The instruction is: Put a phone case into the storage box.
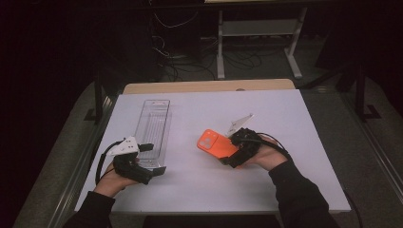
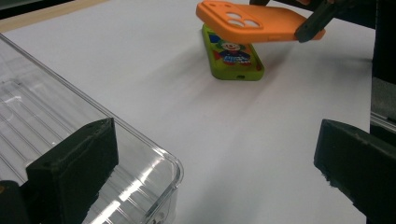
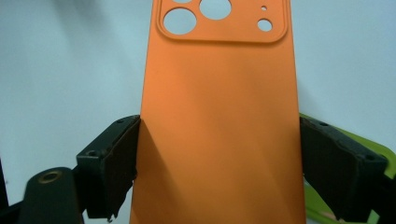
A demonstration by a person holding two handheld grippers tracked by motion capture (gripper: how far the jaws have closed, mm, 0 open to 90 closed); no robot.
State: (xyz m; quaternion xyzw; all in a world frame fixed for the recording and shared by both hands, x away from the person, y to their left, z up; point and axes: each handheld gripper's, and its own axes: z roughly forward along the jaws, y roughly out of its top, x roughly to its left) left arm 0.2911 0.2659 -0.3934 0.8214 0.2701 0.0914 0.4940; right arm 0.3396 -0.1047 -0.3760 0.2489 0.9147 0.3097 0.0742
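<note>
An orange phone case (image 1: 215,142) with camera cut-outs hangs a little above the white table, and my right gripper (image 1: 229,151) is shut on its two long sides. In the right gripper view the orange case (image 3: 219,107) fills the gap between both pads (image 3: 114,163). Under it a green phone case (image 2: 231,55) with a clown picture lies flat on the table; its edge (image 3: 322,205) peeks out low on the right. My left gripper (image 1: 153,159) is open at the near end of a clear plastic tray (image 1: 153,124), with one fingertip (image 2: 74,168) over the tray's corner (image 2: 154,163).
The white tabletop (image 1: 285,123) ends at a wooden strip (image 1: 209,86) at the back. Beyond it stand a desk frame (image 1: 256,33) and loose cables on a dark floor. Bare table lies between the tray and the cases (image 2: 243,140).
</note>
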